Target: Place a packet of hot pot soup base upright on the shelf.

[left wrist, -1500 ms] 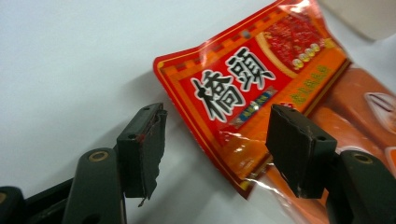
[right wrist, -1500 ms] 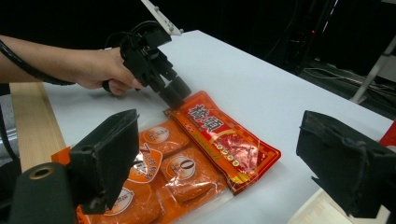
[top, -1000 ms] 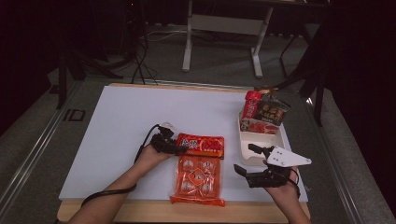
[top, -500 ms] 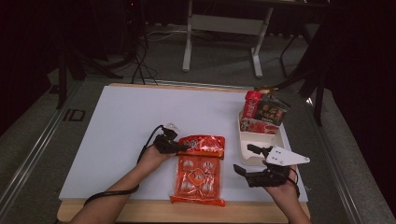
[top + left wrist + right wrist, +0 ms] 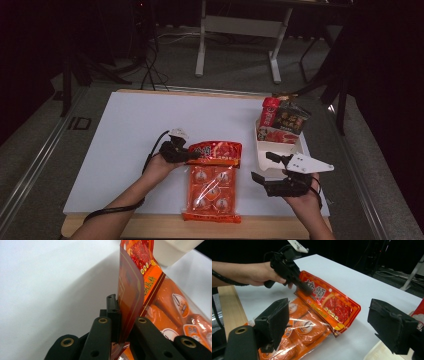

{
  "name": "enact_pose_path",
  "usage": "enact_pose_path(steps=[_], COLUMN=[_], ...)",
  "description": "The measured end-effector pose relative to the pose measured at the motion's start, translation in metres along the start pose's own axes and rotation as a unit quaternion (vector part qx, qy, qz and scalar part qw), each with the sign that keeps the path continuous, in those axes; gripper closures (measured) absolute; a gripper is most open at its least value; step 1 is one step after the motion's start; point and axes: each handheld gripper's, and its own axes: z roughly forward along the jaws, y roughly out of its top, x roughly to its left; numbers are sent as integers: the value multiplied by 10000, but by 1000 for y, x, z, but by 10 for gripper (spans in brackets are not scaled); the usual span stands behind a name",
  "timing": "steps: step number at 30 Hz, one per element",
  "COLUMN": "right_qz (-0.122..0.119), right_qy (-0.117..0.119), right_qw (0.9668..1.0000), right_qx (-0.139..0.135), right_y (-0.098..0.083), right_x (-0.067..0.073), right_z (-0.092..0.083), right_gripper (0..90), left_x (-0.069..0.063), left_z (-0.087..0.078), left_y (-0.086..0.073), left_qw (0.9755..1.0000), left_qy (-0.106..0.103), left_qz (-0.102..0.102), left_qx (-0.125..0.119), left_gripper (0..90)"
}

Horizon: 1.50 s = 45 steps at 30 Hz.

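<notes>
Left gripper point(image 5: 192, 154) clamped tight on red snack bag point(image 5: 218, 153) edge, bag tilted up, overlapping far end of orange pack point(image 5: 212, 190). Right gripper point(image 5: 264, 169) wide open, holding nothing, just right of orange pack.

Large white characters "燒頸", second one uncertain, printed on glossy red-orange foil snack pouch point(image 5: 325, 301). Letters "ID" marked on grey floor point(image 5: 79, 123) left of table. Small print on transparent orange multi-pack bag point(image 5: 212, 187) too blurred to be read.
</notes>
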Motion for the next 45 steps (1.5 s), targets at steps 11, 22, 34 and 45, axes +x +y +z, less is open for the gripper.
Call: enact_pose_path(steps=[11,22,34,45], right_qz=[-62,179,532,749], right_qy=[-31,-24,369,1256], right_qw=[9999,9997,9968,9870], right_qx=[85,152,461,673], right_y=[9,12,8,-2], right_x=[-2,-11,-16,-21], right_z=[6,27,57,65], right_gripper=[203,190,296,651], left_x=[-20,-36,-50,-61], left_z=[-24,-39,-52,-57], left_y=[13,13,13,15], left_qw=[9991,9967,9936,9910], left_qy=[-199,-272,-437,-586], left_qz=[173,424,580,635], left_qx=[-321,-636,-869,-1024], left_gripper=[894,896,896,896])
